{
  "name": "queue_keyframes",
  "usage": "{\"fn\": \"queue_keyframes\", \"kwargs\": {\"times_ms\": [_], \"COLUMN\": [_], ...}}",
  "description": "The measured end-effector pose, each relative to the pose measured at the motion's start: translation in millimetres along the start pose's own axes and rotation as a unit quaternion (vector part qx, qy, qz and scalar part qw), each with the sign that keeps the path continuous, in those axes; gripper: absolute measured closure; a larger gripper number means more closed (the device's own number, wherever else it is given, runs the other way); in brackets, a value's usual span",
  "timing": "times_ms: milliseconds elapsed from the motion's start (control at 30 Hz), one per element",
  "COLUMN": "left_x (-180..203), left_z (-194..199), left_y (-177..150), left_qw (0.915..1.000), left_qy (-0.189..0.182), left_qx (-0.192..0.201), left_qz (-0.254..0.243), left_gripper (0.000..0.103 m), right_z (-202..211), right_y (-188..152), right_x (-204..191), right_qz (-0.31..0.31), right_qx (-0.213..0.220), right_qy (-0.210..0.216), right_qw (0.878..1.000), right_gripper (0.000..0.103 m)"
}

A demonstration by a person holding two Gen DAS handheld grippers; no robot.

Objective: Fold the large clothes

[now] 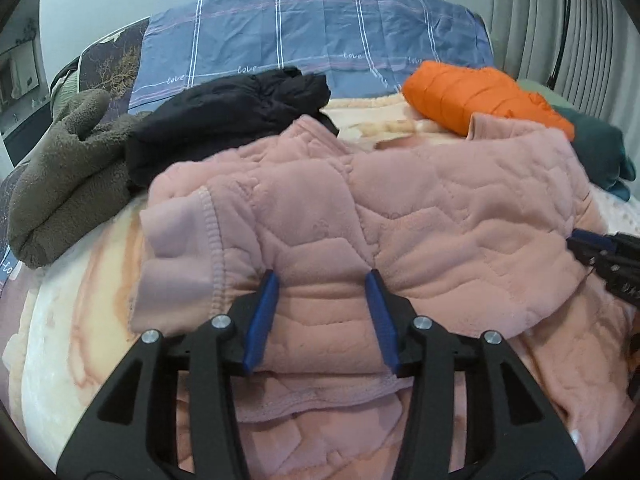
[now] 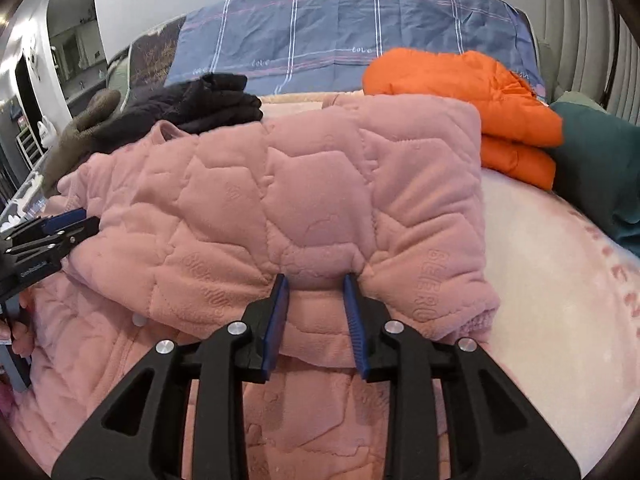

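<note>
A pink quilted fleece jacket (image 1: 440,208) (image 2: 280,184) lies folded over itself on the bed. My left gripper (image 1: 320,280) stands open at the folded near edge on the jacket's left side; fabric lies between its blue pads (image 1: 262,312) without being squeezed. My right gripper (image 2: 314,280) is shut on a puckered fold of the same edge, toward the jacket's right side. Each gripper shows at the rim of the other's view: the right gripper (image 1: 600,256) and the left gripper (image 2: 80,224).
Beyond the jacket lie a black garment (image 1: 224,120), a brown fleece (image 1: 60,184), a folded orange puffer jacket (image 1: 480,96) and a teal garment (image 1: 600,148). A pale blanket (image 1: 80,320) covers the bed; blue plaid bedding (image 1: 320,32) lies at the far end. Curtains (image 1: 532,20) hang at right.
</note>
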State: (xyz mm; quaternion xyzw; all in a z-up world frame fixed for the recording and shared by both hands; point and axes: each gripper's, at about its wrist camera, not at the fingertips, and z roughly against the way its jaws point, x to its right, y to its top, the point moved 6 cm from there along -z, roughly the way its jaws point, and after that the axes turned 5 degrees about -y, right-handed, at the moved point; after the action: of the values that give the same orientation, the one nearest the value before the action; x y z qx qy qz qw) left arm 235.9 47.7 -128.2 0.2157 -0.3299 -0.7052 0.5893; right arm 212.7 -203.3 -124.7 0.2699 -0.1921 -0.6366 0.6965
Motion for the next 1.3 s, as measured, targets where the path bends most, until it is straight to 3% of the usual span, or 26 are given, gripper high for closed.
{"fn": "queue_keyframes", "kwargs": {"times_ms": [67, 100, 133, 200, 267, 333, 533, 767, 900, 1067, 1167, 1233, 1300], "left_x": [2, 0, -1, -8, -20, -33, -48, -29, -12, -5, -8, -7, -5], "left_z": [14, 32, 40, 71, 96, 106, 116, 142, 159, 183, 198, 203, 207], "left_y": [0, -2, -5, -17, -38, -64, -140, -175, -191, -212, -212, -206, -199], "left_qw": [0.9996, 0.9987, 0.9982, 0.9984, 0.9988, 0.9988, 0.9867, 0.9714, 0.9681, 0.9661, 0.9626, 0.9604, 0.9639], "left_qy": [-0.024, -0.046, -0.056, -0.051, -0.038, -0.045, -0.123, -0.206, -0.22, -0.23, -0.241, -0.249, -0.239], "left_qx": [0.002, 0.004, 0.008, 0.021, 0.016, -0.01, -0.099, -0.105, -0.112, -0.1, -0.076, -0.065, -0.066], "left_qz": [0.013, 0.02, 0.018, -0.004, -0.026, -0.02, 0.037, 0.052, 0.044, 0.064, 0.097, 0.107, 0.097], "left_gripper": [0.042, 0.028, 0.022, 0.015, 0.014, 0.014, 0.016, 0.018, 0.02, 0.03, 0.044, 0.053, 0.061], "right_z": [22, 33, 48, 75, 93, 96, 100, 138, 163, 198, 210, 211, 211], "right_y": [-3, -7, -10, -17, -28, -46, -107, -155, -187, -218, -222, -215, -210], "right_x": [12, 17, 28, 53, 79, 97, 98, 92, 84, 78, 73, 74, 78], "right_qz": [-0.022, -0.028, -0.035, -0.054, -0.084, -0.115, -0.136, -0.149, -0.142, -0.159, -0.161, -0.169, -0.188], "right_qx": [0.0, 0.002, 0.015, 0.052, 0.056, 0.004, -0.1, -0.108, -0.106, -0.083, -0.072, -0.069, -0.067], "right_qy": [0.01, 0.006, -0.008, -0.052, -0.069, -0.033, 0.064, 0.116, 0.138, 0.167, 0.181, 0.181, 0.189], "right_qw": [1.0, 1.0, 0.999, 0.996, 0.993, 0.993, 0.984, 0.976, 0.974, 0.969, 0.968, 0.966, 0.962], "right_gripper": [0.062, 0.047, 0.03, 0.022, 0.022, 0.022, 0.022, 0.022, 0.022, 0.028, 0.04, 0.067, 0.087]}}
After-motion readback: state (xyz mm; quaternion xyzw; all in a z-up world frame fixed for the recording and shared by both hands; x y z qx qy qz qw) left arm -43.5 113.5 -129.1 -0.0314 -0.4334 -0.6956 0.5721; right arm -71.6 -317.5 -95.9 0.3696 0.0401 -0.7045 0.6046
